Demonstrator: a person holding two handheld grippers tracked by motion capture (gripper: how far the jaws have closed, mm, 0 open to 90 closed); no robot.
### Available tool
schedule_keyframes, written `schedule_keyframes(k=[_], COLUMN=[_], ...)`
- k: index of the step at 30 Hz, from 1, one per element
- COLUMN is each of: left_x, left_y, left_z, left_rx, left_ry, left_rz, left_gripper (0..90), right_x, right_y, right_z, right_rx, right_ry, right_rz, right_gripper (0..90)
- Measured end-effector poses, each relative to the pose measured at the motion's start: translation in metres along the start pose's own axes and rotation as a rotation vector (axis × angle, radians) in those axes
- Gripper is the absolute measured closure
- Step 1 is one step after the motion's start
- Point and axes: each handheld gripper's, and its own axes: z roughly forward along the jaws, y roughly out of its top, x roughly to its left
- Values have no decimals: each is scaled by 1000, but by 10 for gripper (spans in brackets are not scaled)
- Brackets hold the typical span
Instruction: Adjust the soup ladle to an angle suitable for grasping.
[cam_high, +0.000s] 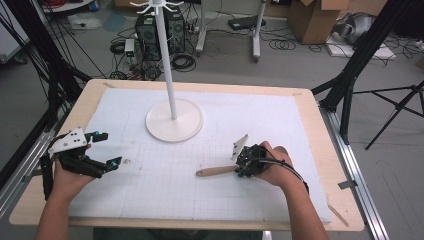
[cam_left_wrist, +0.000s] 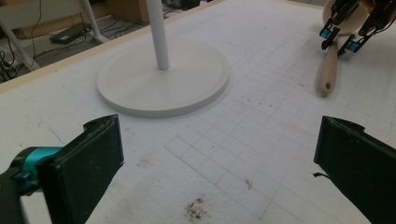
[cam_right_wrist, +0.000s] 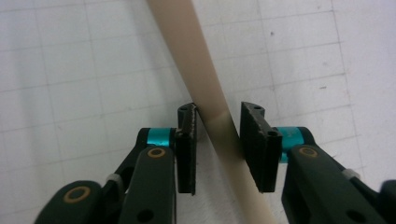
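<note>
Gripping a smooth, round wooden handle (cam_right_wrist: 205, 88), the right claw (cam_right_wrist: 217, 135) pinches it; left claw (cam_left_wrist: 219, 163) gapes wide.

Stand (cam_high: 167, 65): top cut off by the high view's upper edge.
Spoon (cam_high: 216, 171): bowl end hidden under the right gripper (cam_high: 246, 162).
Handle (cam_right_wrist: 205, 93): both ends run out of frame.

In the high view, the stand (cam_high: 174, 120) sits at centre on the mat (cam_high: 150, 190), the wooden utensil (cam_high: 216, 171) lies lower right of it, between the left gripper (cam_high: 102, 150) and right gripper (cam_high: 243, 167).
</note>
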Motion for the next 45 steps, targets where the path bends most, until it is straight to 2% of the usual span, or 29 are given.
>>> schedule_keyframes(k=[3, 5, 6, 11, 12, 13, 24, 27, 29, 30, 31, 32, 35, 36, 39, 40, 41, 43, 45], left_x=[1, 1, 1, 1, 1, 1, 0, 0, 1, 1, 1, 1, 0, 0, 0, 0, 0, -1, -1], left_y=[0, 0, 0, 0, 0, 0, 0, 0, 0, 0, 0, 0, 0, 1, 1, 1, 2, 2, 3], left_z=[-2, -2, -3, -3, -3, -2, -2, -2, -3, -3, -3, -3, -3, -3, -3, -4, -4, -4, -5], left_rx=[-7, -6, -8, -8, -8, -6, -7, -10, -8, -9, -11, -10, -8, -8, -14, -15, -13, -15, -16], left_ry=[9, 9, 10, 8, 8, 6, 9, 9, 9, 8, 8, 7, 5, 5, 9, 9, 8, 9, 6], left_rz=[-4, -3, -4, -6, -7, -5, -3, -2, 2, 0, 0, 1, 1, 5, 3, 4, 8, 8, 14], left_gripper=[17, 17, 17, 17, 17, 17, 17, 17, 17, 17, 17, 17, 17, 17, 17, 17, 17, 17, 17], right_x=[-2, -6, -7, -10, -10, -12, -15, -15, -14, -14, -14, -13, -11, -11, -6, -4, -4, 0, 1], right_y=[3, 2, 1, 2, 2, 2, 1, 1, 0, 0, -3, -3, -5, -5, -8, -11, -11, -16, -18], right_z=[1, 1, 2, 1, 1, -1, 3, 3, 0, 0, -4, -7, -16, -16, -27, -35, -35, -43, -46], right_rx=[11, -8, -14, -5, -5, -6, 3, 6, -34, -34, -73, -87, -131, -131, -197, -240, -240, -302, -322], right_ry=[4, 45, 59, 56, 56, 47, 13, -3, -7, -7, -8, -7, -16, -16, -43, -50, -50, -66, -79], right_rz=[9, 96, 94, 155, 155, 190, 228, 247, 267, 267, 290, 293, 287, 287, 275, 277, 277, 284, 280], right_gripper=[773, 775, 775, 775, 775, 775, 769, 726, 644, 644, 616, 614, 559, 559, 481, 446, 446, 379, 352])
